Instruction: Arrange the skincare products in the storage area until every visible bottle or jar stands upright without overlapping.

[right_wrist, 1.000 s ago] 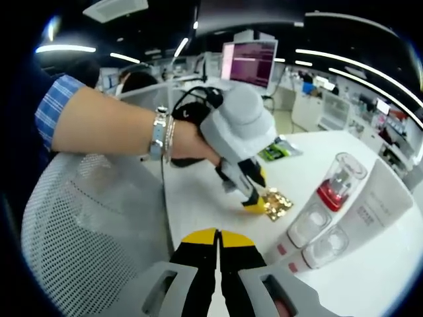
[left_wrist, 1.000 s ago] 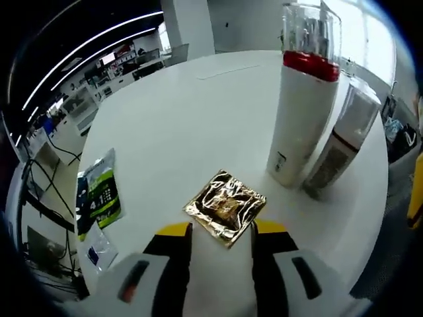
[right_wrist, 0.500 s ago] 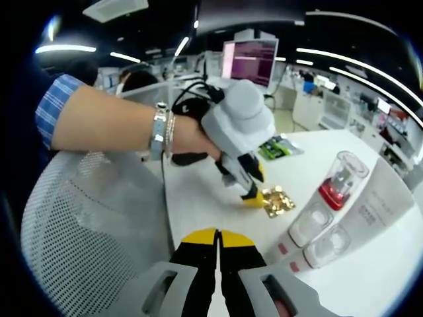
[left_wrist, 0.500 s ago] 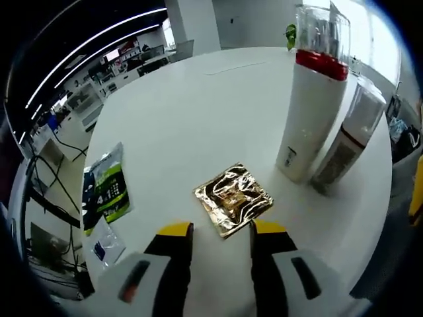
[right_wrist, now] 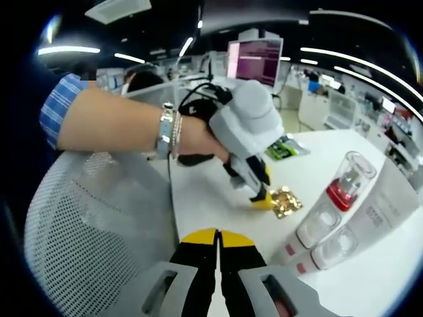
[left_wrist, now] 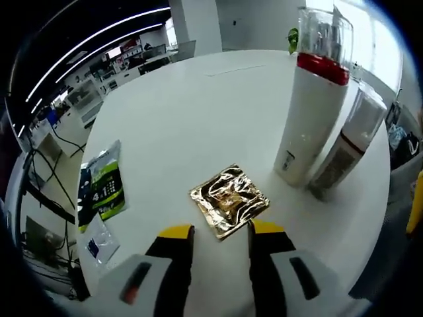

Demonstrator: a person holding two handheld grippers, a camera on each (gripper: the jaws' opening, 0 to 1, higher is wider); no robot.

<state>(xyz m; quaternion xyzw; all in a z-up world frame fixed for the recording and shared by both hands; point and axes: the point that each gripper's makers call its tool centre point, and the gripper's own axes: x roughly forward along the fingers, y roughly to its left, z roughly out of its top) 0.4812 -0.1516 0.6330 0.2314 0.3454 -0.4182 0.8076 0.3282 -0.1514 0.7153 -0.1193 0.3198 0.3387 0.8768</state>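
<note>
A crumpled gold foil sachet lies flat on the white round table, just ahead of my left gripper, which is open with nothing between its yellow tips. A white pump bottle with a red band and clear cap stands upright to the right, a second capped bottle leaning against it. In the right gripper view my right gripper is shut near the table edge. There the left gripper hovers by the sachet, beside the red-banded bottle, lying bottles and a white tube.
A green-and-white sachet and a small clear packet lie near the table's left edge. A grey mesh chair back stands left of my right gripper. The person's forearm in a blue checked sleeve holds the left gripper. Office desks and a monitor lie behind.
The left gripper drew back from the gold sachet a second ago and has since held about that distance; its jaws stay open. The right gripper stays shut, its view shifted slightly.
</note>
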